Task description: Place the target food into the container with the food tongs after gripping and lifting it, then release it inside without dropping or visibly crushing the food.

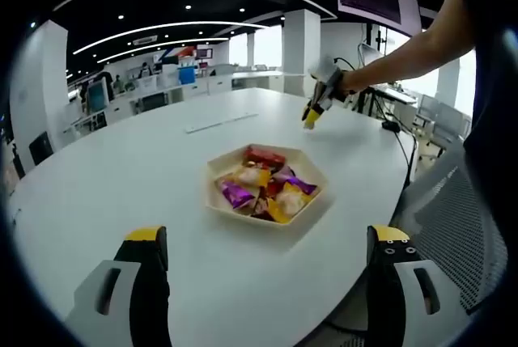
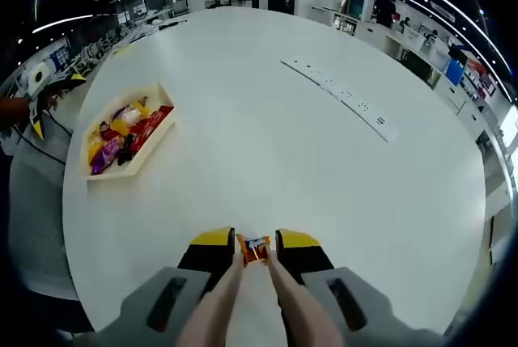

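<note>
Currently, my read as remote operator:
right gripper (image 2: 255, 243): drives tongs (image 2: 243, 302); tong tips closed on small orange snack packet (image 2: 256, 248); packet off the tray, over bare white table (image 2: 324, 161)
left gripper (image 1: 267, 246): jaws wide apart, holding nothing; tray ahead between them
container: hexagonal tray (image 2: 154, 141), well apart from the packet, up-left in right gripper view; already holds mixed wrapped snacks (image 1: 267, 185)
risk 1: thin pinch on packet edge; I judge it could slip during the long carry
risk 2: oversqueeze would crumple the wrapper
risk 3: tray is crowded; release may land on the rim and slide out
obstructions: none on the path; flat power strip (image 2: 340, 92) lies far side, clear of the route
</note>
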`<state>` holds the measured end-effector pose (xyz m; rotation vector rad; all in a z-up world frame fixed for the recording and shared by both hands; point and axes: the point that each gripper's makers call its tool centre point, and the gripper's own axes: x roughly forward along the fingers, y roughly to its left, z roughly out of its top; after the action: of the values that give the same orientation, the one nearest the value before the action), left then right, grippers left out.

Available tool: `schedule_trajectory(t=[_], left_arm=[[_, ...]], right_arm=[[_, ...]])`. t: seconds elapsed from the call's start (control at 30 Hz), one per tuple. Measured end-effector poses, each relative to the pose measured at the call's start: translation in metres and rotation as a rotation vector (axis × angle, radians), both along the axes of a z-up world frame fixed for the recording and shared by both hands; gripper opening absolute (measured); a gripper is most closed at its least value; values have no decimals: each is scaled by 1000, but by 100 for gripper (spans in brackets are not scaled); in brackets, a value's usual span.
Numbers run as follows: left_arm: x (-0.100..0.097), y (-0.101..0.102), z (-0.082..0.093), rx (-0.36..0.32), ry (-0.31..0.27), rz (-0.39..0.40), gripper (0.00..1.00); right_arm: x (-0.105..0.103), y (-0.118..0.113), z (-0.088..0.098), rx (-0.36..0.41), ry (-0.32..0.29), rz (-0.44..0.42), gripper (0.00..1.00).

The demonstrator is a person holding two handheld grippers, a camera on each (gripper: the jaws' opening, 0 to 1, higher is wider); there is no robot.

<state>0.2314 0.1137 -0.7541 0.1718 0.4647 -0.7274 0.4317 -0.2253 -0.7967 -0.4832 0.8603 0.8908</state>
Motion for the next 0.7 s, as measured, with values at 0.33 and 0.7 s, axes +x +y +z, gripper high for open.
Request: schedule_trajectory(t=[0.33,0.7], left_arm=[[-2,-2,0,-2,3,-14,100],[-2,-3,2,-6,-6,-23,100]], right_arm=[[9,-3,27,-9,-11,-33,19],[16,-3,58,-29,-38,-37,19]])
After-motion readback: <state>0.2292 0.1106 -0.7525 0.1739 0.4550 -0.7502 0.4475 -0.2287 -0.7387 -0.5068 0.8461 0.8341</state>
